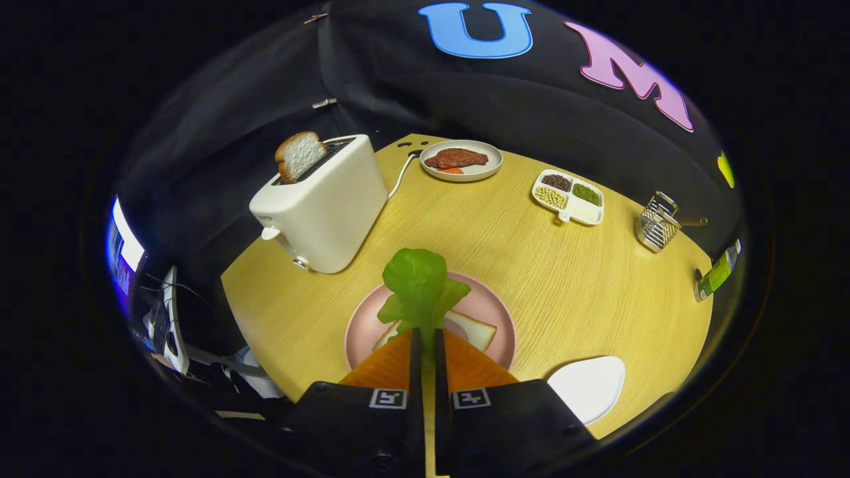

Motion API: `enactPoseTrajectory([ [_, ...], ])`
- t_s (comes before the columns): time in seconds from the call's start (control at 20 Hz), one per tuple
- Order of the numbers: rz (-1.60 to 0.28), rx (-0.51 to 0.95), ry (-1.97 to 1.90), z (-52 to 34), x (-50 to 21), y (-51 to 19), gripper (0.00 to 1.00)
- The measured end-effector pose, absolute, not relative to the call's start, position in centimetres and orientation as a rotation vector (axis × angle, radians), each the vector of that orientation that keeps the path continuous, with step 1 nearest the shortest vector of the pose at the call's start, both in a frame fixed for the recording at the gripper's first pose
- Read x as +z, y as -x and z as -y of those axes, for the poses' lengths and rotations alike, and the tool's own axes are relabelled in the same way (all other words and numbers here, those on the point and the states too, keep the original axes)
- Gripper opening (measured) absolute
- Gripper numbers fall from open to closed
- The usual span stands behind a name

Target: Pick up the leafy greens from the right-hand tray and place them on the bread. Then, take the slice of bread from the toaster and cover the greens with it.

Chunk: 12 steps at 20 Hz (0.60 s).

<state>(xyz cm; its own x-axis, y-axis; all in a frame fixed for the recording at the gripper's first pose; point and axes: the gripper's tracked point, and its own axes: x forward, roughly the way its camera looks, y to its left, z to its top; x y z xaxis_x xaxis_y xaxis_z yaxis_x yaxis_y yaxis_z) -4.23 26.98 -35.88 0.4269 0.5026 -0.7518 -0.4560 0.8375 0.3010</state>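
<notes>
My gripper point(425, 334) is shut on the stem of the leafy greens point(420, 283), which stick up just ahead of the fingertips. Under the greens lies a slice of bread point(475, 329) on a pink plate point(495, 309), partly hidden by the leaf and the fingers. Beyond and to the left stands a white toaster point(323, 207) with a second slice of bread point(299, 155) poking out of its slot. A white tray point(590, 385) lies to the right of the fingers, with nothing on it.
At the back of the round wooden table point(564, 279) sit a plate with a piece of meat point(461, 160), a divided dish of beans point(568, 196), a wire rack point(656, 223) and a green bottle point(717, 272) near the right edge. The toaster's cord runs back.
</notes>
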Motion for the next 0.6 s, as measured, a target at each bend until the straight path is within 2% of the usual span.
enactPoseTrajectory([
  [0.4,-0.998,0.558,-0.018,-27.7,-38.3,4.2,0.14],
  [0.5,-0.994,0.543,-0.004,-27.5,-38.6,4.0,0.28],
  [0.55,-0.992,0.540,0.000,-27.5,-38.6,4.1,0.32],
  [0.6,-0.993,0.540,-0.001,-27.6,-38.6,4.2,0.42],
])
